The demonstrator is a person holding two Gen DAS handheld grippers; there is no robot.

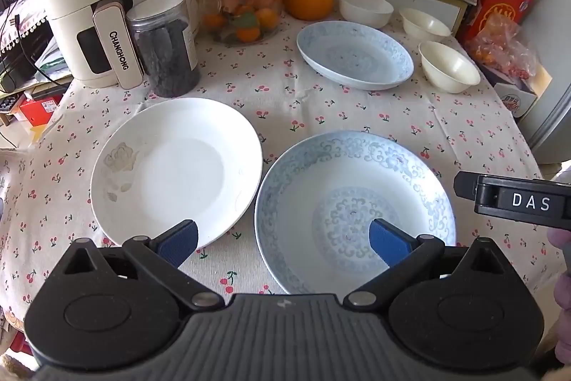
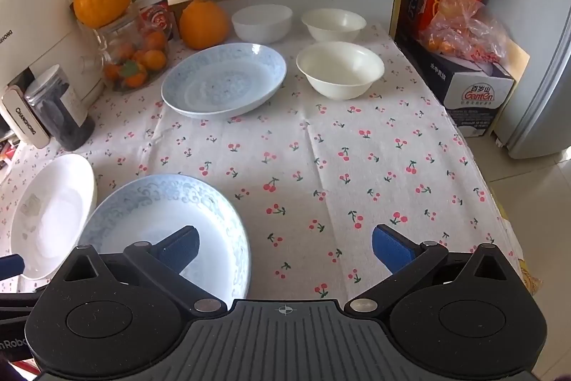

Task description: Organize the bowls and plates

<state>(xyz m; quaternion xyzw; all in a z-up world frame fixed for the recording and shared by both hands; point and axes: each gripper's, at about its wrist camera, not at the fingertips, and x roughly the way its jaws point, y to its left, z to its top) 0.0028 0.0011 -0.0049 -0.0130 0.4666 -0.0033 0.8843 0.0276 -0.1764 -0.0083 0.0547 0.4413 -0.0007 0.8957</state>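
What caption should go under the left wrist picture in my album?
Open left gripper hovers between a plain white plate and a blue-patterned plate on the cherry-print tablecloth.

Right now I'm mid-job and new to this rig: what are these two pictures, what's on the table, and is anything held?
Each picture comes from a camera on a hand-held two-finger gripper, looking along its blue-padded fingers. The left gripper is open above the gap between a white plate and a blue-patterned plate. The right gripper is open over the cherry-print tablecloth. Farther back lie a blue oval dish and three white bowls. Nothing is held.
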